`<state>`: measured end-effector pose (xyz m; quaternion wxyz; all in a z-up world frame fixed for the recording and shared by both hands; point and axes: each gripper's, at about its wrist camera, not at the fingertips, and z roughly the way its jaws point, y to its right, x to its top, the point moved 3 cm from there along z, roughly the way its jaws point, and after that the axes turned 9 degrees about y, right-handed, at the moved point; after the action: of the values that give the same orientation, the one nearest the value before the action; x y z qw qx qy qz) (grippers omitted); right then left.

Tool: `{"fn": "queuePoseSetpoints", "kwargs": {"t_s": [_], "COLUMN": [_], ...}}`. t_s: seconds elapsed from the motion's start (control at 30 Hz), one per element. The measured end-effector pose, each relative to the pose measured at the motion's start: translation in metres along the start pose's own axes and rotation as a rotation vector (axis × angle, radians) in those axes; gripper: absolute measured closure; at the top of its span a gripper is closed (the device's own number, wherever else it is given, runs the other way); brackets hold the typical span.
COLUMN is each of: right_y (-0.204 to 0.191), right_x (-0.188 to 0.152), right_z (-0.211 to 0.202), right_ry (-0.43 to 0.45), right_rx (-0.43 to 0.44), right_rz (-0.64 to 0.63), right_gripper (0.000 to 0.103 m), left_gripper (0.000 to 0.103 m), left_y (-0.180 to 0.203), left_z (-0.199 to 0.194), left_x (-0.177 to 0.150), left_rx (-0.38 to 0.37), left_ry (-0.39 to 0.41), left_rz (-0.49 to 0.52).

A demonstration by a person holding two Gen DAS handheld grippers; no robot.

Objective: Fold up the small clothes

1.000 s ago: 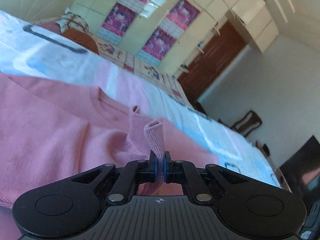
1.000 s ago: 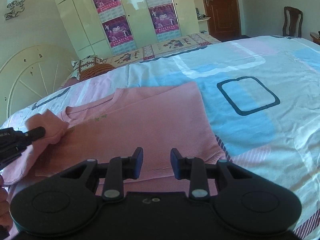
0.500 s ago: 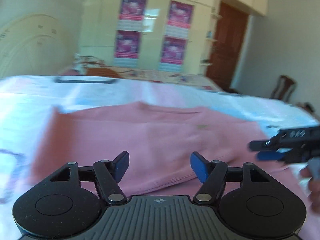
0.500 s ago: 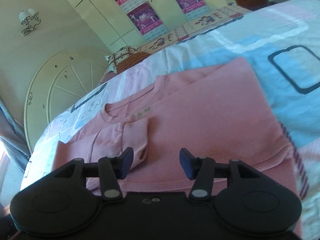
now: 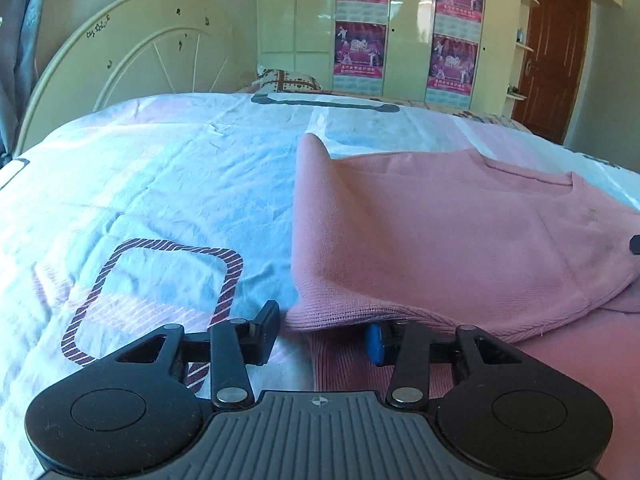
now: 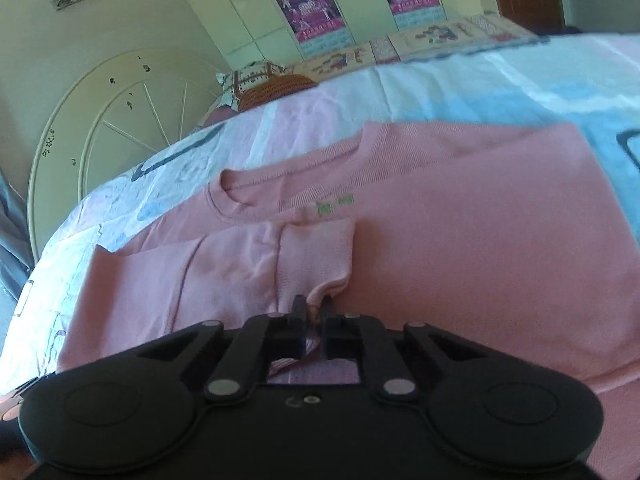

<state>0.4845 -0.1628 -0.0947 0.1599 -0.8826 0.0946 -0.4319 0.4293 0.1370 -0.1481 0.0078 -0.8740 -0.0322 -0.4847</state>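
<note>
A pink sweater (image 6: 460, 248) lies flat on the bedspread (image 5: 168, 184), its left sleeve (image 6: 224, 272) folded in across the chest. My right gripper (image 6: 313, 312) is at the sleeve's cuff (image 6: 320, 256); its jaws are closing and pinch a fold of the cuff between the tips. My left gripper (image 5: 320, 336) is at the sweater's (image 5: 440, 232) ribbed hem corner (image 5: 324, 314). Its jaws are closing with the corner between them, one finger beside the cloth, the blue pad (image 5: 374, 346) under it, neither pressing. The right gripper's tip (image 5: 635, 244) shows at the edge of the left wrist view.
The patterned bedspread stretches to the left of the sweater. A cream headboard (image 5: 132, 60) and a pillow (image 5: 286, 80) stand at the far end. Behind are wardrobe doors with posters (image 5: 360, 48) and a brown door (image 5: 554, 52).
The left gripper let go of the sleeve cuff, opened and swung left to the hem corner. The sleeve now lies folded on the chest. The right gripper moved to the cuff and closed on it.
</note>
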Motion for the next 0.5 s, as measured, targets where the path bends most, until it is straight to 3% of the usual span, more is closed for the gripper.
{"fn": "queuePoseSetpoints", "kwargs": {"t_s": [0.07, 0.13, 0.27, 0.5], "right_y": [-0.005, -0.007, 0.014, 0.018], "right_x": [0.014, 0.021, 0.004, -0.007], "right_z": [-0.023, -0.042, -0.026, -0.025], "right_ry": [0.097, 0.169, 0.050, 0.048], "right_rx": [0.000, -0.026, -0.094, -0.106], "right_rz": [-0.025, -0.076, -0.087, -0.061], "right_gripper": [0.097, 0.097, 0.097, 0.097], "left_gripper": [0.077, 0.080, 0.091, 0.092], "left_y": [0.001, -0.003, 0.000, -0.001], "left_z": [0.003, 0.000, 0.001, 0.001], "left_x": [0.002, -0.002, -0.002, -0.001], "left_rx": [-0.005, -0.018, -0.045, -0.071], "left_ry": [0.000, 0.001, 0.003, 0.001], "left_rz": [-0.007, -0.014, -0.006, -0.026]}}
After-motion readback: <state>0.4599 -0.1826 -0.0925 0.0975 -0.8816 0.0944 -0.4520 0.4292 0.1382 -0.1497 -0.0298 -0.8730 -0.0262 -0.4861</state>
